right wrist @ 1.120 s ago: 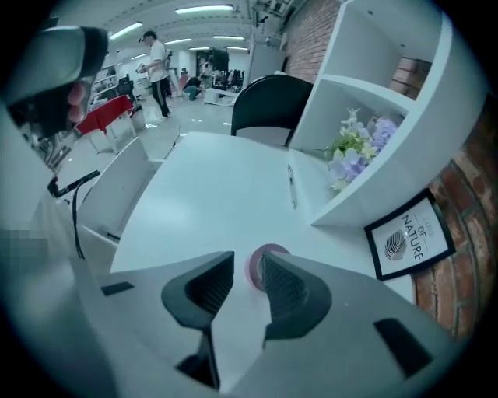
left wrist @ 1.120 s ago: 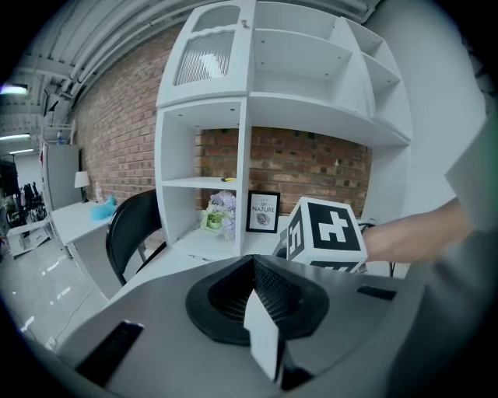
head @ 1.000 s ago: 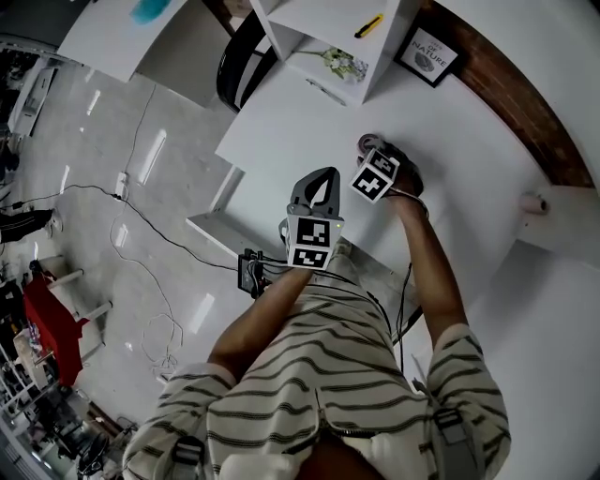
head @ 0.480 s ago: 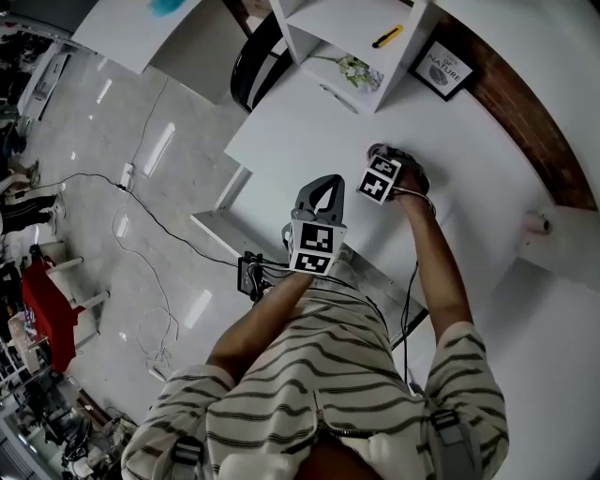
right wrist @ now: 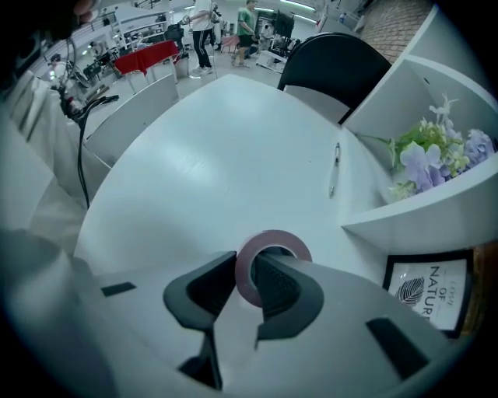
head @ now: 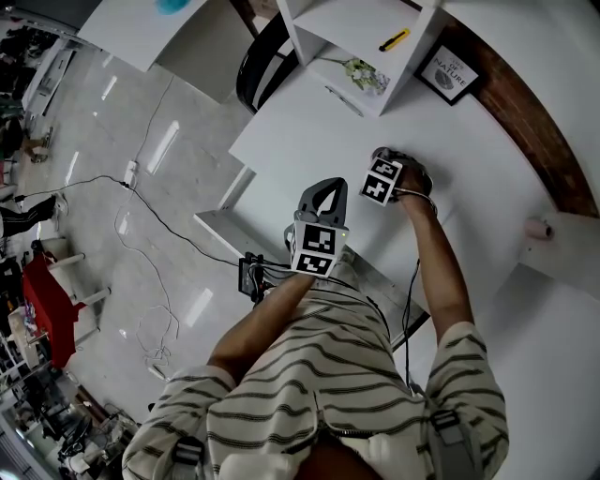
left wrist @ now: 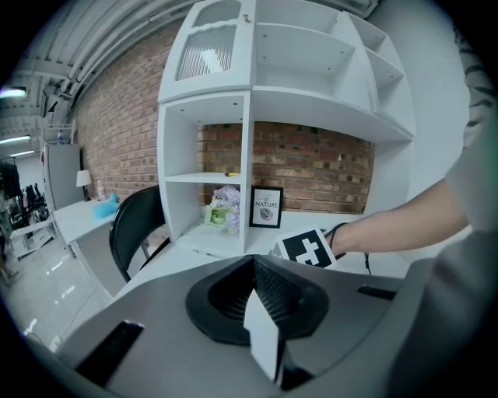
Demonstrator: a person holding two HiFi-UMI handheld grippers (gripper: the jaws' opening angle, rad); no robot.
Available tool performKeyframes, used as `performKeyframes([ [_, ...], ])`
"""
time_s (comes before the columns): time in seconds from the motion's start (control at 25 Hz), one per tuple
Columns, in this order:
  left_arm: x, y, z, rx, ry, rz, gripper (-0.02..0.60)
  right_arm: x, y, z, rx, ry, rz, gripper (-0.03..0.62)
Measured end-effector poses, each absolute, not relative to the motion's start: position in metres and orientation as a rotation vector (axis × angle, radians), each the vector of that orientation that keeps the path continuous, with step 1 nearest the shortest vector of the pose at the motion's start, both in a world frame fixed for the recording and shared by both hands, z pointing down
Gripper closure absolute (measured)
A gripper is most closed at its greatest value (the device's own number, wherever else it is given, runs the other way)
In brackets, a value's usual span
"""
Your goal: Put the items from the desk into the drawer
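A pinkish tape roll (right wrist: 273, 236) lies flat on the white desk (head: 309, 131). My right gripper (right wrist: 247, 268) points steeply down at it, one finger inside the ring and the other against its outer wall. Its jaws have just been closing, and the roll's wall is pinched between them. In the head view the right gripper (head: 396, 164) covers most of the tape roll (head: 382, 153). My left gripper (head: 325, 185) hovers over the desk's near edge, shut and holding nothing, and in its own view the left gripper (left wrist: 253, 264) faces the shelves.
A pen (right wrist: 334, 167) lies near the white shelf unit (head: 375, 19), which holds artificial flowers (right wrist: 436, 155) and a yellow cutter (head: 395, 39). A framed print (head: 448, 73) leans by the brick wall. A black chair (head: 258, 56) stands at the desk's far end.
My right gripper has sunk a little onto the tape roll and rolled slightly. The left gripper has stayed where it was.
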State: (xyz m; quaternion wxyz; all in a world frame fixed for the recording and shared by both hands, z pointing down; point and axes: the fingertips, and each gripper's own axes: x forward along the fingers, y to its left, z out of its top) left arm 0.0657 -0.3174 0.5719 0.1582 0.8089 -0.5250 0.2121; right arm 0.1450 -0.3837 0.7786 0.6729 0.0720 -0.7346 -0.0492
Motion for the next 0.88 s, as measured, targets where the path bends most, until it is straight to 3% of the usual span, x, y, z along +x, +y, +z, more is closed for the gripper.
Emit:
performKeyframes([
  [0.88, 0.078, -0.306, 0.541, 2.375, -1.51, 0.554, 0.575, 0.132, -0.379, 0.67, 0.579, -1.959, 0.099, 0.513],
])
